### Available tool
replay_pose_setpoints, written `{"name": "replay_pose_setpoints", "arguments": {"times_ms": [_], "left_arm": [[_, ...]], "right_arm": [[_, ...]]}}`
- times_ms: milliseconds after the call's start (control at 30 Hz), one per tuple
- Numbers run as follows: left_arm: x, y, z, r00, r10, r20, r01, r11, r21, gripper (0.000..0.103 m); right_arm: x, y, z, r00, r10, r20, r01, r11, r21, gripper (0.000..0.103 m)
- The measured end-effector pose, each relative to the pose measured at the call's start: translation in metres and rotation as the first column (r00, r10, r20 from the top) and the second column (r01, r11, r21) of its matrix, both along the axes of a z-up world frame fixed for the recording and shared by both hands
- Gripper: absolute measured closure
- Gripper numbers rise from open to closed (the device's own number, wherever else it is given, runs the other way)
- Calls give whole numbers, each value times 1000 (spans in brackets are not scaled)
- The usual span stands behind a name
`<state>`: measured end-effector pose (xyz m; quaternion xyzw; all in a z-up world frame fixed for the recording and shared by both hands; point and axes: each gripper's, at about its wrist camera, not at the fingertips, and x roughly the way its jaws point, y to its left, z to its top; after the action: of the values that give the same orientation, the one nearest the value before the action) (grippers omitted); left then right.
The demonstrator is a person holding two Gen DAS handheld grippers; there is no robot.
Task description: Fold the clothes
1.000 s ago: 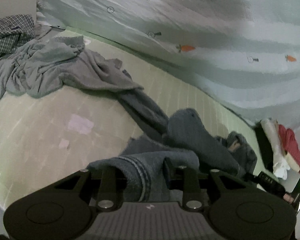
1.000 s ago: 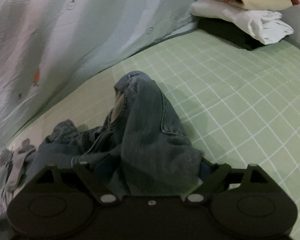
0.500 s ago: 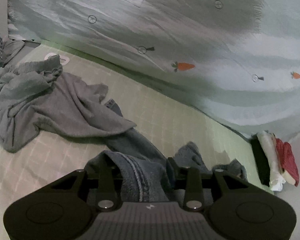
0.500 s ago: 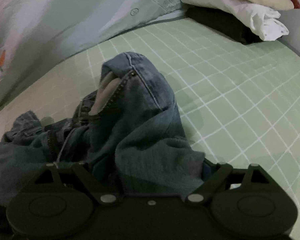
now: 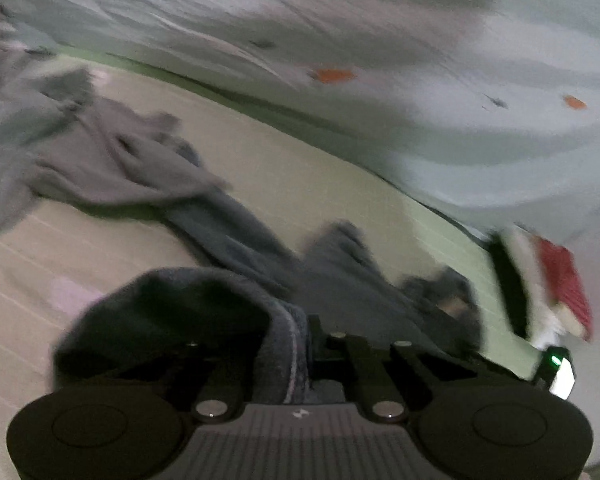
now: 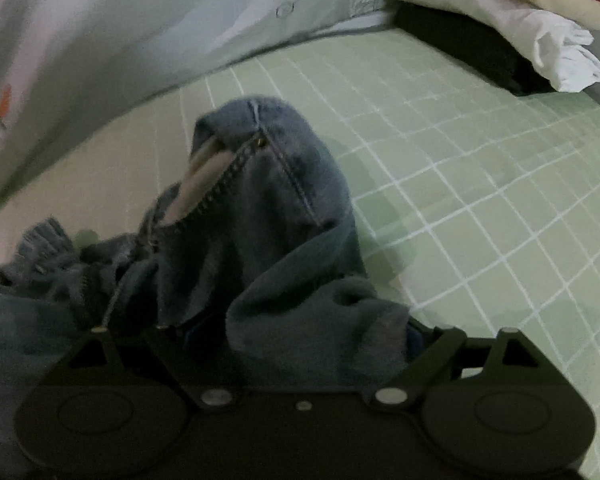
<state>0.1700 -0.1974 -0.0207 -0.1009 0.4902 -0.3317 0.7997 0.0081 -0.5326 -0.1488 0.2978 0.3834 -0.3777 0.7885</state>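
1. A bed takes up most of both views, covered by a pale green sheet [image 6: 480, 184] with a white grid of lines; on the side seen by the left wrist camera the same sheet [image 5: 308, 184] looks washed out, nearly beige.
2. Along the bed's far edge rises a big pale blue-grey quilt [image 5: 380, 40]; it is striped in soft bands and dotted with small orange carrot prints and little round marks; it is bunched against the bed's far side.
3. The light is dim and flat, with soft shadows on the sheet; the left wrist view is blurred.
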Motion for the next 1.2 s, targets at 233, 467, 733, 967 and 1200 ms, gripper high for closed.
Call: {"name": "replay_pose_setpoints", "arguments": {"times_ms": [233, 467, 733, 967, 1200], "left_arm": [[-65, -29, -4, 991, -137, -2, 137, 990, 20, 72], [-88, 10, -1, 996, -87, 17, 86, 995, 51, 50], [-82, 73, -4, 994, -92, -61, 97, 992, 85, 42], [-61, 139, -33, 978, -88, -189, 114, 985, 132, 39], [-33, 200, -32, 980, -70, -184, 84, 994, 69, 31]], "right_arm": [[-48, 22, 22, 998, 3, 60, 0, 998, -58, 15], [-72, 60, 21, 998, 40, 56, -37, 998, -52, 14], [-59, 128, 13, 993, 77, 89, -78, 997, 7, 14], [-42, 204, -9, 983, 93, 158, -116, 983, 141, 14], [-26, 264, -34, 971, 34, 238, -91, 968, 232, 10]]}}
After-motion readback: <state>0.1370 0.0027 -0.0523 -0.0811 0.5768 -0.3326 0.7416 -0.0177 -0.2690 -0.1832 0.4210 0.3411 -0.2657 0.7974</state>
